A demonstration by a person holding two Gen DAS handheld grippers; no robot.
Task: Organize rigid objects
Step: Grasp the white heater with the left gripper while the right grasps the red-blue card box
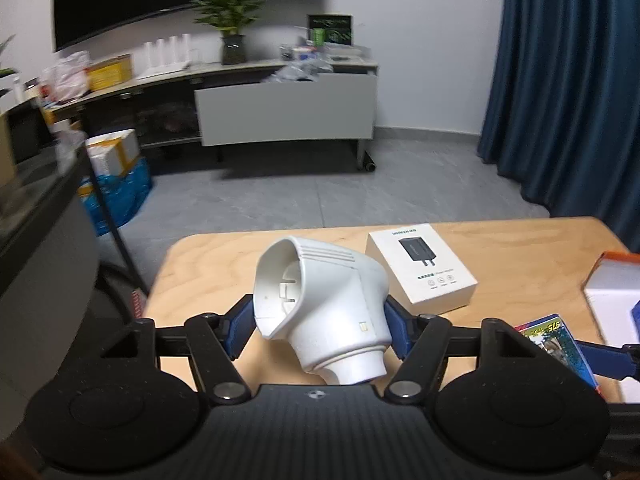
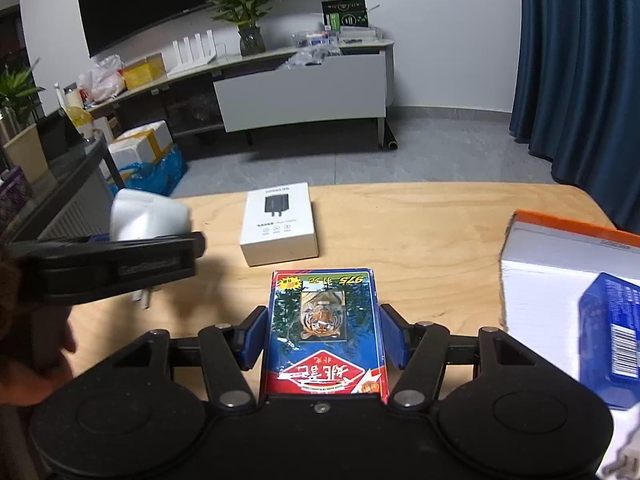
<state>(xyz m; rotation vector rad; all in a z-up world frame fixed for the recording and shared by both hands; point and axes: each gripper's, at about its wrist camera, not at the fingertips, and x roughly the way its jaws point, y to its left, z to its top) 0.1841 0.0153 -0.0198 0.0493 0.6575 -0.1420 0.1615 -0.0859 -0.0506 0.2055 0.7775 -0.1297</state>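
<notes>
My left gripper [image 1: 320,320] is shut on a white plastic device [image 1: 320,300] with a round hooded opening and holds it above the near left part of the wooden table [image 1: 520,248]. That device also shows in the right wrist view [image 2: 148,216], at the left. My right gripper [image 2: 324,332] is shut on a blue and red card box with a tiger picture [image 2: 324,328], low over the table's near middle. The card box shows at the right in the left wrist view [image 1: 556,340]. A white charger box [image 1: 420,268] lies flat beyond both grippers; the right wrist view shows it too [image 2: 280,224].
A large white box with an orange edge [image 2: 560,264] stands at the table's right, with a blue box [image 2: 612,332] on top. Beyond the table are grey floor, a low TV cabinet [image 2: 304,92], blue curtains [image 2: 580,60], and bags and boxes at the left [image 2: 148,160].
</notes>
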